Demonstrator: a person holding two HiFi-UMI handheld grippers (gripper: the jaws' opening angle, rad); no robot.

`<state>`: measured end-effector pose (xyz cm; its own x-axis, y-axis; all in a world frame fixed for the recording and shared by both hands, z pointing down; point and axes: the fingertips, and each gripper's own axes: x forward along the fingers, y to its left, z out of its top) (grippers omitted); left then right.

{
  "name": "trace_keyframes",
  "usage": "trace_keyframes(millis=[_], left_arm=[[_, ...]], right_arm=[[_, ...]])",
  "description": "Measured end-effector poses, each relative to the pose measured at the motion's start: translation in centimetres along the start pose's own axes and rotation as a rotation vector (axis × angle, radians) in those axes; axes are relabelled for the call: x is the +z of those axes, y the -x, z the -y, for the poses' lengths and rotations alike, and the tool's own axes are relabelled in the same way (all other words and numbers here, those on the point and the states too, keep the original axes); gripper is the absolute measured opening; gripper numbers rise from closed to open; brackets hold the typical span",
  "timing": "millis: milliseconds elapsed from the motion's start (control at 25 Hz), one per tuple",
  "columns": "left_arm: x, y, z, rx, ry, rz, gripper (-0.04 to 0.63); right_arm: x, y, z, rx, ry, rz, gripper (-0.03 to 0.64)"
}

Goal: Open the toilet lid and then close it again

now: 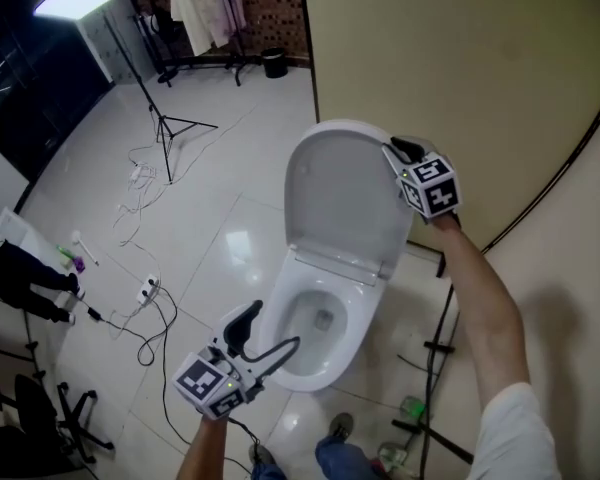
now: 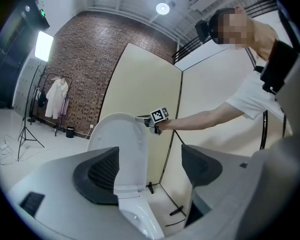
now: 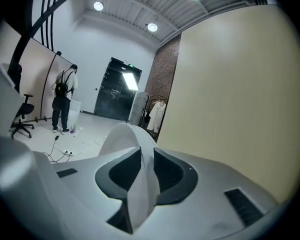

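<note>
My right gripper (image 1: 395,154) has its jaws nearly together, pinching the rim of the raised toilet lid (image 1: 342,203) at the lid's 2 o'clock edge. The lid stands upright at 12 o'clock from the bowl (image 1: 363,320). My left gripper (image 1: 265,336) hangs at the bowl's 8 o'clock, jaws wide apart, holding nothing.
</note>
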<state>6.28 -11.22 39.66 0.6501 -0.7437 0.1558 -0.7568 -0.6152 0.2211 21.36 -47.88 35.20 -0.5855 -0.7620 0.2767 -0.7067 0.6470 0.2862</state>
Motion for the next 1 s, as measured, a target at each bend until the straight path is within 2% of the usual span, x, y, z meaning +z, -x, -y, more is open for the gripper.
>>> trace_keyframes(millis=[120,240,400,600,800,1000], left_arm=[[0.7,0.5,-0.2,0.002,0.014,0.012,0.388],[2.0,1.3,-0.4,-0.015,0.026,0.035,0.388],[4.0,3.0,-1.3,-0.046,0.005,0.066,0.388],[7.1,5.4,-0.2,-0.145,-0.036,0.089,0.388],[8.9,8.3,1.4,-0.257,-0.088,0.073,0.388],[6.9,10.7,4.2,-0.339,-0.182,0.005,0.388]], right_arm=[[0.2,0.1,-0.7,0.021,-0.029,0.008,0.097],[1.3,2.1,-1.4,0.034,-0.067,0.056,0.184],[3.4,7.9,-4.7,0.047,-0.025,0.107,0.198],[4.9,18.3,-12.4,0.06,0.02,0.096,0.198],[4.6,27.1,-20.8,0.053,-0.076,0.095,0.197],[2.0,31.8,-28.9,0.077,-0.177,0.053,0.197]])
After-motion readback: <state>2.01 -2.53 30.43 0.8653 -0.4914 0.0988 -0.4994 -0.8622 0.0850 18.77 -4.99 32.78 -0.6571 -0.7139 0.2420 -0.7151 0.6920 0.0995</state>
